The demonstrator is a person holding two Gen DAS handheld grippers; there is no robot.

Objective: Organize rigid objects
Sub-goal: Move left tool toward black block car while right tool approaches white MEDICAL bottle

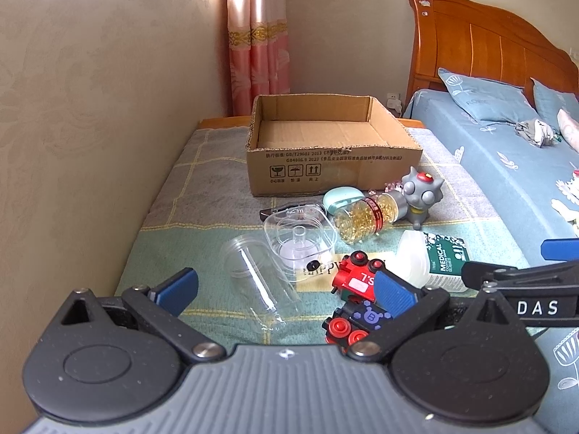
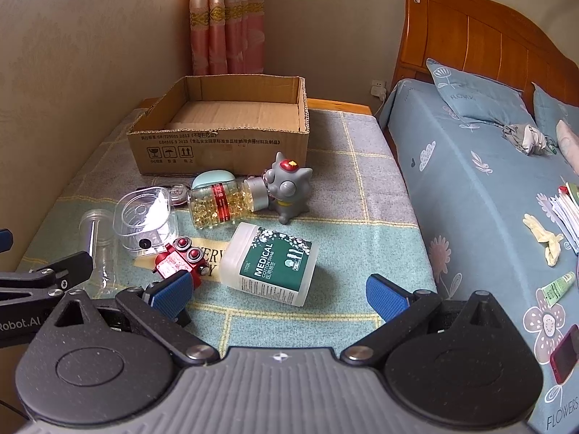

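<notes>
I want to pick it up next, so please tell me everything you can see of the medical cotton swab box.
The cotton swab box is a translucent white plastic container with rounded corners and a green label reading "MEDICAL COTTON SWAB". It lies flat on its side on the checked blanket, lid end toward the jar of yellow capsules, apparently closed. No fingers touch it.

Cardboard box [image 2: 220,126] stands behind toy train [image 2: 179,262]; swab box [image 2: 271,264] lies right, seemingly apart.
</notes>
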